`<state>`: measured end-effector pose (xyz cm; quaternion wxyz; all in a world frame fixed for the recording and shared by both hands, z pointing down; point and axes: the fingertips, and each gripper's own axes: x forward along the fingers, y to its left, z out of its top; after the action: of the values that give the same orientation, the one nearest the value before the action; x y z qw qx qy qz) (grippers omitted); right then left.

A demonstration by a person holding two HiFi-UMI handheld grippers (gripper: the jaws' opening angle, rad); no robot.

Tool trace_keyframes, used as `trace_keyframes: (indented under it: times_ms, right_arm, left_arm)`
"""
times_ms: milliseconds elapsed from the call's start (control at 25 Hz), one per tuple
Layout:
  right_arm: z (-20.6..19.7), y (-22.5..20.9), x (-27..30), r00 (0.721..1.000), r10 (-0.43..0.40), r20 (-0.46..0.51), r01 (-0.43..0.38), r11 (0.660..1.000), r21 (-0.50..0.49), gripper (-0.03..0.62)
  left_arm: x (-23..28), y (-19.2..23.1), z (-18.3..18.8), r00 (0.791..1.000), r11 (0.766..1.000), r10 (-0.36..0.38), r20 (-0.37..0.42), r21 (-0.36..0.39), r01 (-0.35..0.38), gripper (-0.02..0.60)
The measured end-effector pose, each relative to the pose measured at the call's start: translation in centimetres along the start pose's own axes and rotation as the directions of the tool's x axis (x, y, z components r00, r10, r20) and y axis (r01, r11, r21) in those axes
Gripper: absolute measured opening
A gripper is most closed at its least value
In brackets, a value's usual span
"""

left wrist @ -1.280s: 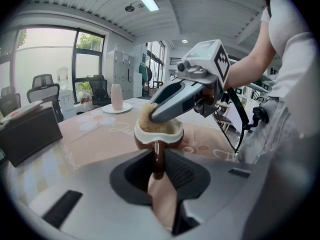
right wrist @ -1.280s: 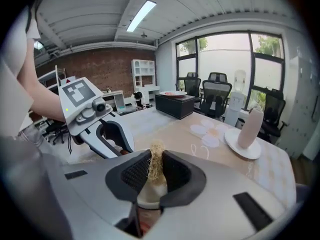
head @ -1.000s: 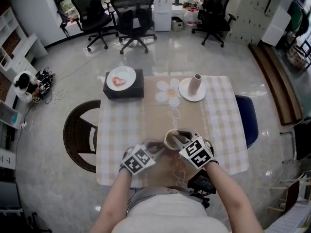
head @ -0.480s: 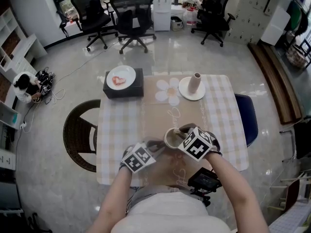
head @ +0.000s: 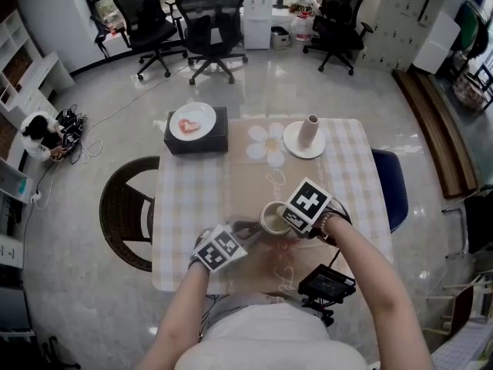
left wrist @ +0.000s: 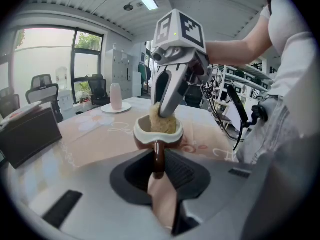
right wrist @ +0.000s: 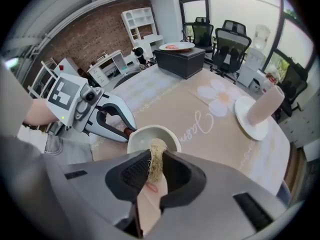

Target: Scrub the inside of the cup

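The cup [head: 271, 219] stands on the worktop [head: 189, 199] near its front edge, at about 6 o'clock from the worktop's middle in the head view. The left gripper [left wrist: 158, 159] reaches it from 8 o'clock. Its jaws are drawn narrow and clamp the cup's brown handle, which stands upright between them. In the left gripper view the white-rimmed bowl sits just past the tips, at 12 o'clock.

The right gripper [right wrist: 156, 160] points steeply down over the cup from the 3 o'clock side. Its jaws are also narrow, pinching a tuft of straw-coloured scrubber [right wrist: 157, 151] between them. In the right gripper view the cup's open mouth lies straight ahead of the jaws at 12 o'clock, and the scrubber's free end reaches its near rim. In the left gripper view the scrubber sits in the cup's mouth and rises above the rim, with the right jaws' tips on it from above.

Well apart, on the far side of the worktop, a white plate [head: 295, 149] carries a pink tumbler [head: 310, 131] at 1 o'clock. A black box [head: 196, 139] is at 11 o'clock.
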<state>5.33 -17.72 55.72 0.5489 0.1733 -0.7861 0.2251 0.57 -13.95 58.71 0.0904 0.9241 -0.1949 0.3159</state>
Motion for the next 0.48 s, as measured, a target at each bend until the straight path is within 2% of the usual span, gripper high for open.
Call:
trace_keyframes:
  times_ms: [200,480]
  right_arm:
    - [-0.2,0.8,0.3,0.995,0.102,-0.008,-0.101,0.993,0.064,0.069]
    - [-0.1,1.8,0.3,0.967,0.231,0.106,-0.248,0.948,0.200,0.069]
  left_arm:
    - [0.1,0.1,0.0,1.000,1.000,0.006,-0.001,-0.002,-0.006,0.069]
    - [-0.1,0.1,0.2,1.000,1.000,0.007,0.000,-0.010,-0.007,0.069]
